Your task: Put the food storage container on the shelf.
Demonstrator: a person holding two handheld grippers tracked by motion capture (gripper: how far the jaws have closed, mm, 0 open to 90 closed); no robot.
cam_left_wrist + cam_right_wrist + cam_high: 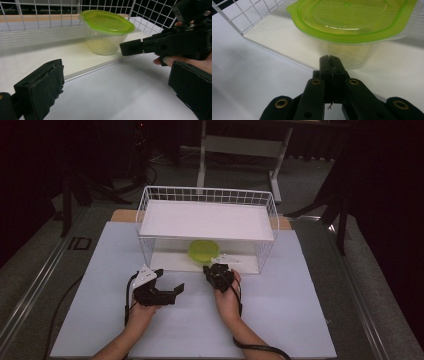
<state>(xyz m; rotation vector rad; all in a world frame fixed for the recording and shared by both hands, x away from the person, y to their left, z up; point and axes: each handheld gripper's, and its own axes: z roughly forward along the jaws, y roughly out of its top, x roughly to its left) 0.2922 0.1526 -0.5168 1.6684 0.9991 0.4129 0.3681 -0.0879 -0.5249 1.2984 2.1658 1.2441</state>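
Two black hand-held grippers work the white table (280,310): the right gripper (209,268), jaws pressed together, points at one clear plastic tub with a green lid (202,251) on the lower shelf of one white wire rack (207,196); the left gripper (170,281) rests spread wide, angled rightward.

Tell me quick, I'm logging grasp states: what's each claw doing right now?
Left claw: open, holding nothing.
Right claw: closed, empty, tips just short of the green-lidded container.
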